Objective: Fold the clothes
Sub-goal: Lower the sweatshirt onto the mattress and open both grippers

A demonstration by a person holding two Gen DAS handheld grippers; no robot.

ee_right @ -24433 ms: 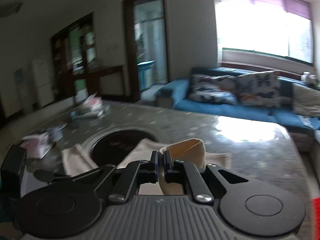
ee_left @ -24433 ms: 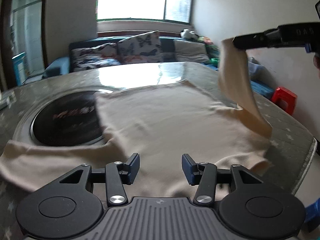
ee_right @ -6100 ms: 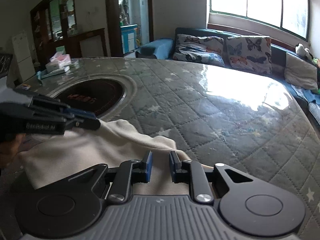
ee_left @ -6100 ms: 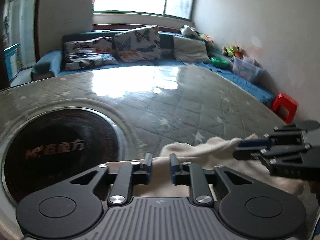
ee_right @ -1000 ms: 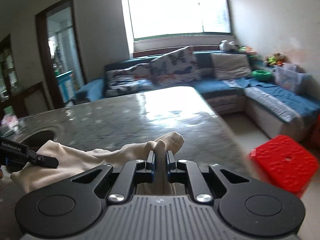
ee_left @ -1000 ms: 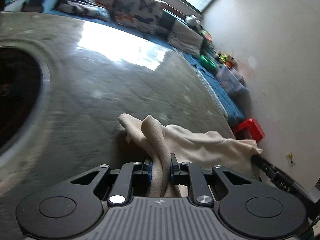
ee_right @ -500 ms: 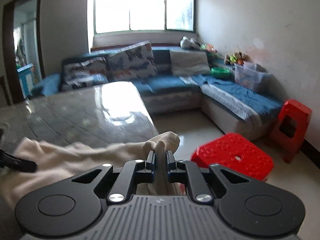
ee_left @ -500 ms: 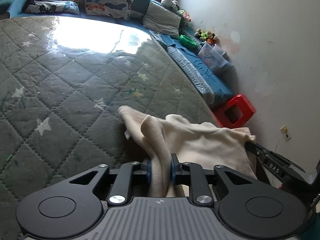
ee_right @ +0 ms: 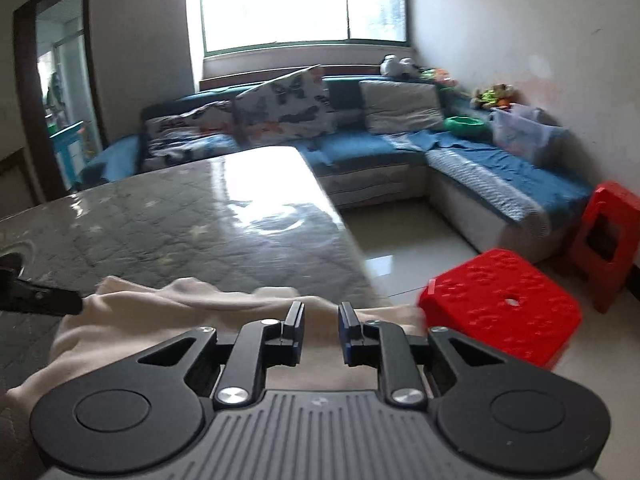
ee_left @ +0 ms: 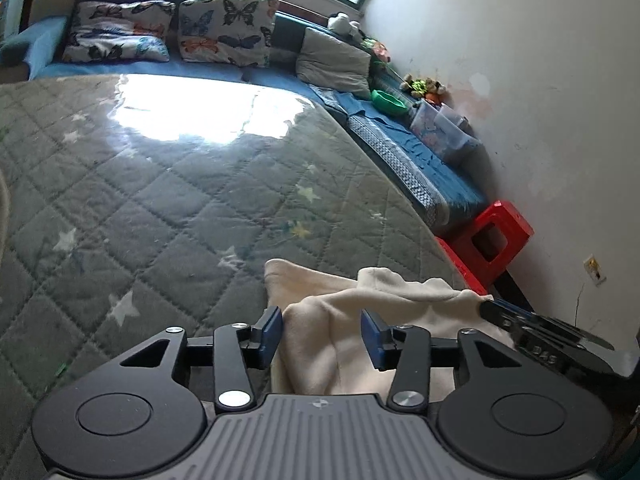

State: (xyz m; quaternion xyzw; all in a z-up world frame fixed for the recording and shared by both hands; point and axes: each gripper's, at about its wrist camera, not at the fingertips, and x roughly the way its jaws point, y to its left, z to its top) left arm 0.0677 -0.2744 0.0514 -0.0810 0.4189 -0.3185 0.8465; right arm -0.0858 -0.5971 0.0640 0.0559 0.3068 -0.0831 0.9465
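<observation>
The left gripper point(ee_left: 321, 335), fingers just spread and pressing nothing, straddles the cream garment point(ee_left: 384, 300) bunched at the worktop point(ee_left: 160, 184) edge, while the right gripper point(ee_right: 321, 330), fingers likewise parting and empty, hovers over the overhanging end, which may slide floorward.

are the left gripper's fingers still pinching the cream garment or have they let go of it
Apart. In the left wrist view the left gripper has just been opening: the cream garment lies between its fingers, with a gap visible at each pad.
</observation>
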